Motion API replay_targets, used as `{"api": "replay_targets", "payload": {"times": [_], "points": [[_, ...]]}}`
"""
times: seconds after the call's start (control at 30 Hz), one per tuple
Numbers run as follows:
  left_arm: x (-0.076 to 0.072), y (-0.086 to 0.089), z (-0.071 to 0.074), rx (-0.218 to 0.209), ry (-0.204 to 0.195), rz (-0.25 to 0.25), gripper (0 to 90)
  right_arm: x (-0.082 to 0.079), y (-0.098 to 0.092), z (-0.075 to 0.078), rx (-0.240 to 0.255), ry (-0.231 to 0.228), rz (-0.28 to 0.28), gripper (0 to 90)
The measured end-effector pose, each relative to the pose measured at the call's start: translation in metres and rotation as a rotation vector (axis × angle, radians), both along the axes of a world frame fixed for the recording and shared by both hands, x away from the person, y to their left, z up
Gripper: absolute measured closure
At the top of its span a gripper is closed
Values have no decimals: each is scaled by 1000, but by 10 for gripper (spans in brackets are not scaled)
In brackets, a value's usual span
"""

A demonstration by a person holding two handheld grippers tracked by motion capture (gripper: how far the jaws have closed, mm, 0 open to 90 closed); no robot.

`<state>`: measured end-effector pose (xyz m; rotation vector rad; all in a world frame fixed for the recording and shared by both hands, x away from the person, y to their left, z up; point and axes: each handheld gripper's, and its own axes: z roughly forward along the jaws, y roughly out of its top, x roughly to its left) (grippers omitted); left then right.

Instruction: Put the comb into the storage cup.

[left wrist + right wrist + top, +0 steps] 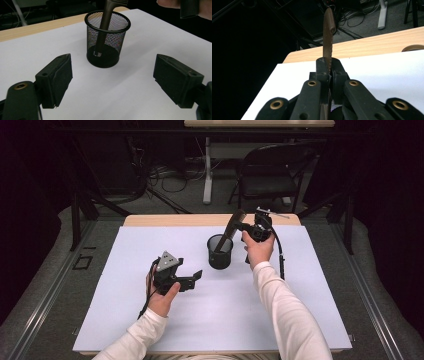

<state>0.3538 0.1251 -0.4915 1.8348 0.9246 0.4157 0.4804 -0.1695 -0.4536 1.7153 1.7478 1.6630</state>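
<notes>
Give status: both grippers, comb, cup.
Right gripper shut on brown comb, its lower end in mesh cup. Left gripper open, empty. Nothing in the way.

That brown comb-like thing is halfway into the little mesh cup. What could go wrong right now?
1. The comb leans against the rim of the mesh cup while the right gripper is clamped on its upper part; a sideways pull might tip the light cup over.
2. The left gripper stands open, apart from the cup, so nothing steadies it.
3. If let go at this tilt, the comb could topple the cup.
</notes>
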Motion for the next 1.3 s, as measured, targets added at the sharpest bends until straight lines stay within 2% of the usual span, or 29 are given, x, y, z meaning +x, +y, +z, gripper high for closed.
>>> {"api": "replay_targets", "payload": {"times": [0.73,1.3], "points": [[1,0,-1,5,2,-2,161,0,1,-11,0,15,4,875],[1,-1,-1,7,6,-1,161,1,-8,-16,22,38,-15,874]]}}
